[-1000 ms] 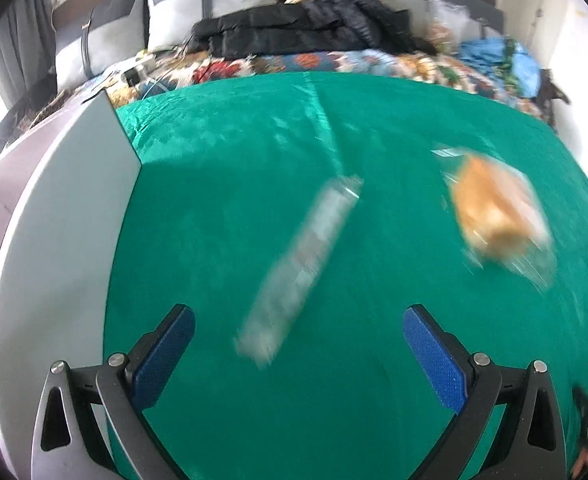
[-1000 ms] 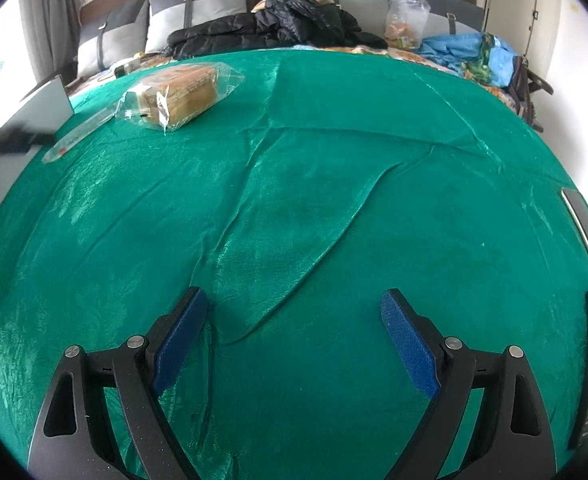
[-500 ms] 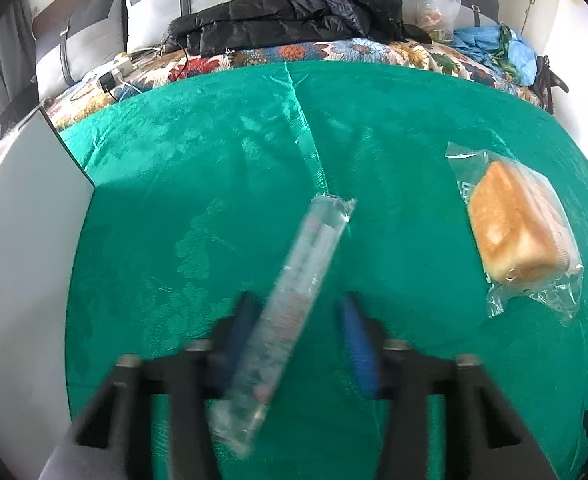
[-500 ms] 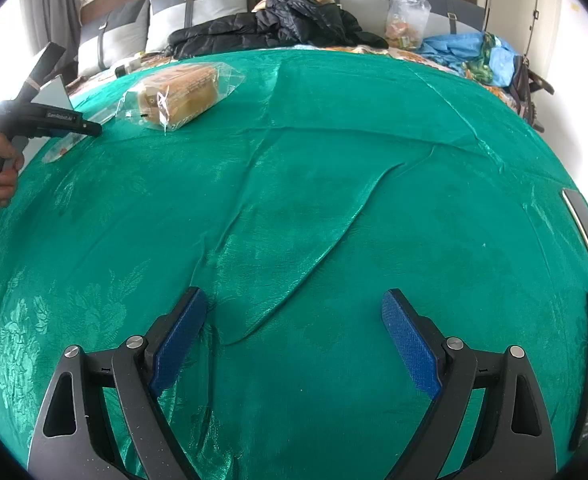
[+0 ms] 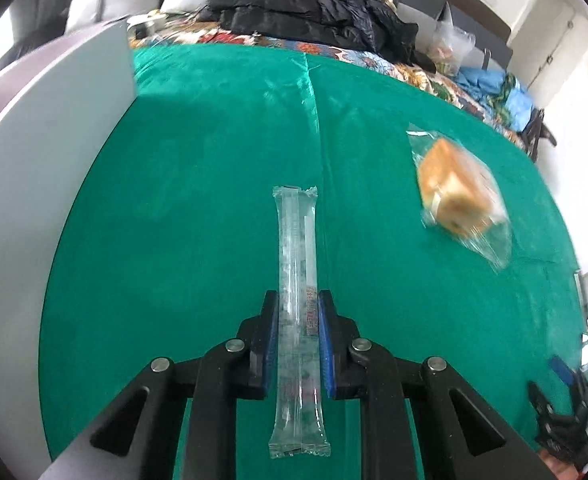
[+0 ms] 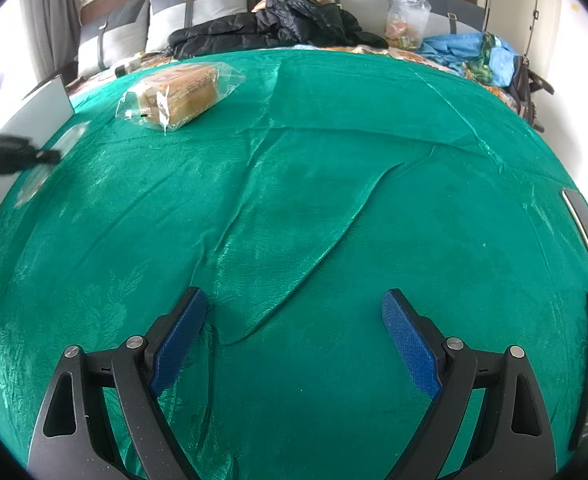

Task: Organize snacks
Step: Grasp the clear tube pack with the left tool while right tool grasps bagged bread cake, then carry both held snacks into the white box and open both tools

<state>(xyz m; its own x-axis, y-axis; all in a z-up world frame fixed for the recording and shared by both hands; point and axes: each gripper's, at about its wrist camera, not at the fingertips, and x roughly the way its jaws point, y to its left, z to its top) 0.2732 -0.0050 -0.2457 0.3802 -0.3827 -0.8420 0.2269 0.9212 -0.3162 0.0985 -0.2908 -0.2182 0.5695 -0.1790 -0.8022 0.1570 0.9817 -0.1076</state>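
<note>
The long clear snack packet (image 5: 298, 308) sits lengthwise between my left tongs (image 5: 298, 312), whose jaws are closing on its sides, above the green cloth (image 5: 197, 208); the wrapped bread (image 5: 456, 196) lies off to the right; from my right wrist, my right tongs (image 6: 291, 320) stand spread and empty over the cloth; the bread lies far left, near the grey bin (image 6: 33, 108).

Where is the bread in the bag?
In the left wrist view, the bagged bread lies on the green cloth, right of the long clear packet between the closing left claw pads.
</note>
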